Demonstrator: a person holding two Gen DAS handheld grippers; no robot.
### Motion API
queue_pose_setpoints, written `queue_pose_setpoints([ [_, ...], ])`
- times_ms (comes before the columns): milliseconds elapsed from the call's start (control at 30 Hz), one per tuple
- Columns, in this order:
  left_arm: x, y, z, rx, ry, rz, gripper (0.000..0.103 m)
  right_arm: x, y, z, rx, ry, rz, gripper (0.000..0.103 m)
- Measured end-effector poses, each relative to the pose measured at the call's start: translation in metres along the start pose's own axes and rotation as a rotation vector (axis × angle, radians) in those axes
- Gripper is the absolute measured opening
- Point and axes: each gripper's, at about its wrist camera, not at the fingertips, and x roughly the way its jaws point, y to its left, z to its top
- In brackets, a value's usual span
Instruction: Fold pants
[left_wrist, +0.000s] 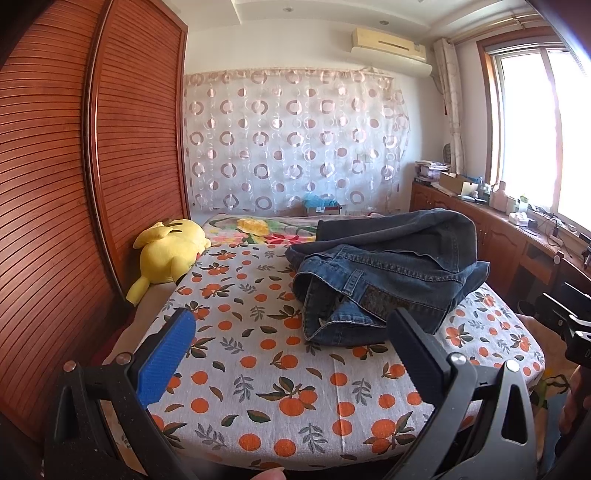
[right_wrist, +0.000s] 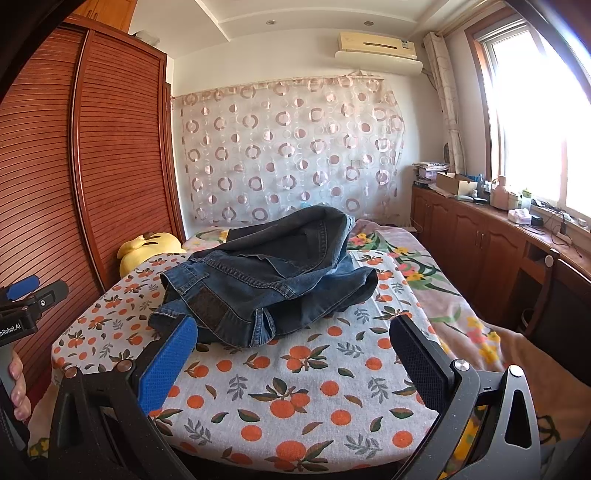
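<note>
Both grippers, left gripper (left_wrist: 291, 347) and right gripper (right_wrist: 295, 350), are held wide open, empty, short of the jeans (right_wrist: 266, 273) heaped mid-bed (right_wrist: 314, 402). Nothing folded yet. Next: waistband to be gripped, legs spread flat.

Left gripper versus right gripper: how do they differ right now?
The left gripper points at bare orange-print sheet, with the jeans ahead to its right. The right gripper sits nearer the jeans, its blue pad overlapping the waistband. Both have open, empty jaws.
</note>
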Motion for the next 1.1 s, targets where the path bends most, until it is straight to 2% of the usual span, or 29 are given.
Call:
queue_pose_setpoints([
  [1100,-0.0003,0.0002,-0.0001,-0.003,-0.001,-0.001,0.103,-0.0006,-0.0024,0.0005,0.006,0.001,0.005,0.103],
])
